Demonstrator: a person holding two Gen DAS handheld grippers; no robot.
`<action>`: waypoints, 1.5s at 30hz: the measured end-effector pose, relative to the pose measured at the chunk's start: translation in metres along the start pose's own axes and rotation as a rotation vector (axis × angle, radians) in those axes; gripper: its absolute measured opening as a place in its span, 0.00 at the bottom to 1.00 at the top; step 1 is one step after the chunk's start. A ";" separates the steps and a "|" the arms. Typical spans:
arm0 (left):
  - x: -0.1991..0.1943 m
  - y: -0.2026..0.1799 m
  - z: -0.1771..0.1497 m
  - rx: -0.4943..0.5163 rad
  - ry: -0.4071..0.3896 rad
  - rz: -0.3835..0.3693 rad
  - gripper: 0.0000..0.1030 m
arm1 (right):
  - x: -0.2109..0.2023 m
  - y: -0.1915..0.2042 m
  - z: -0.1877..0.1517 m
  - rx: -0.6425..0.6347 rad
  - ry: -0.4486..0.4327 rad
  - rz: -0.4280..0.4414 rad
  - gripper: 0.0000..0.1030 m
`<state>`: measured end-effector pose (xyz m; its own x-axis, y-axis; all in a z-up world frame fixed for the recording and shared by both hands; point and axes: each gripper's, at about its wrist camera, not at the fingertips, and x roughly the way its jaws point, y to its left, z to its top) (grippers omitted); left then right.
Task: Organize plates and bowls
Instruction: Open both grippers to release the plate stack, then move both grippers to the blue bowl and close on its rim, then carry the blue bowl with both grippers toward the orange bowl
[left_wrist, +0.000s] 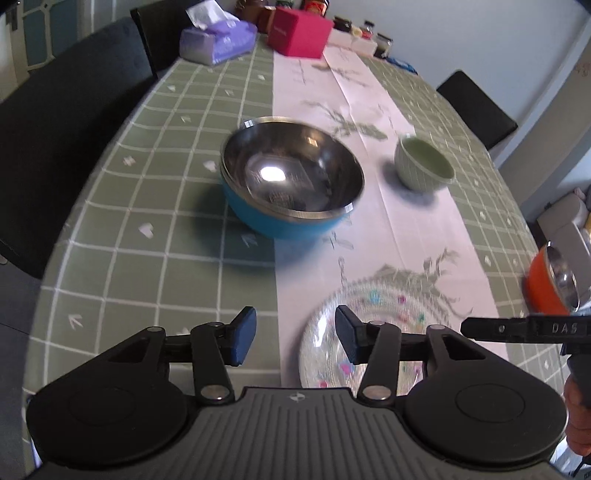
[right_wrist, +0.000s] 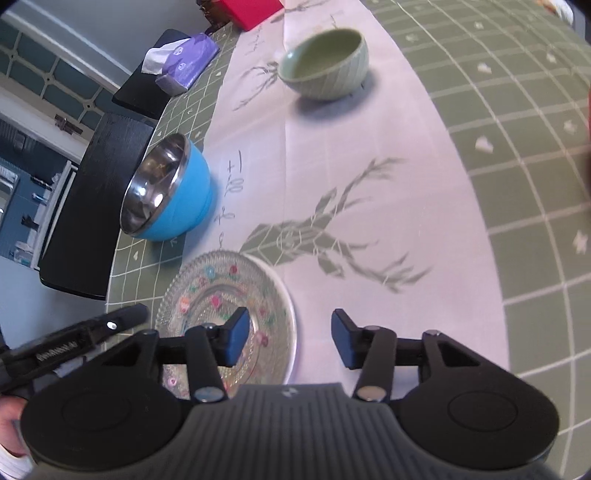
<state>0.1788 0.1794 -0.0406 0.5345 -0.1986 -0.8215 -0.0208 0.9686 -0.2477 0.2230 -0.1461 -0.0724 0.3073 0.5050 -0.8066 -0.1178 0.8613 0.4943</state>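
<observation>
A clear glass plate (left_wrist: 388, 321) with coloured flower dots lies on the pale runner, close to me. My left gripper (left_wrist: 295, 332) hovers open just above its left rim with nothing between the pads. My right gripper (right_wrist: 288, 336) is open too and holds nothing; its left pad hangs over the plate (right_wrist: 207, 288). Farther back stands a blue bowl (left_wrist: 291, 177) with a steel inside, also visible in the right wrist view (right_wrist: 184, 195). A small green ribbed bowl (left_wrist: 424, 164) sits right of it on the runner (right_wrist: 325, 62). An orange steel-lined bowl (left_wrist: 546, 280) shows at the right edge.
The table wears a green checked cloth (left_wrist: 147, 177). At its far end are a purple tissue pack (left_wrist: 218, 40), a red box (left_wrist: 299, 31) and several jars. Dark chairs (left_wrist: 66, 122) stand along the left side, and another (left_wrist: 476, 107) at the right.
</observation>
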 end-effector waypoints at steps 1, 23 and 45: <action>-0.005 0.002 0.007 -0.006 -0.016 0.004 0.56 | -0.003 0.004 0.005 -0.026 -0.008 -0.011 0.51; 0.021 0.039 0.098 -0.022 -0.106 0.147 0.69 | 0.044 0.118 0.100 -0.233 -0.040 -0.050 0.74; 0.061 0.035 0.092 0.060 0.005 0.104 0.18 | 0.099 0.122 0.102 -0.182 0.025 -0.085 0.18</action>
<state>0.2883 0.2145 -0.0524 0.5275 -0.0968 -0.8441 -0.0257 0.9912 -0.1297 0.3354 0.0035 -0.0583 0.3001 0.4290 -0.8520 -0.2621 0.8959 0.3588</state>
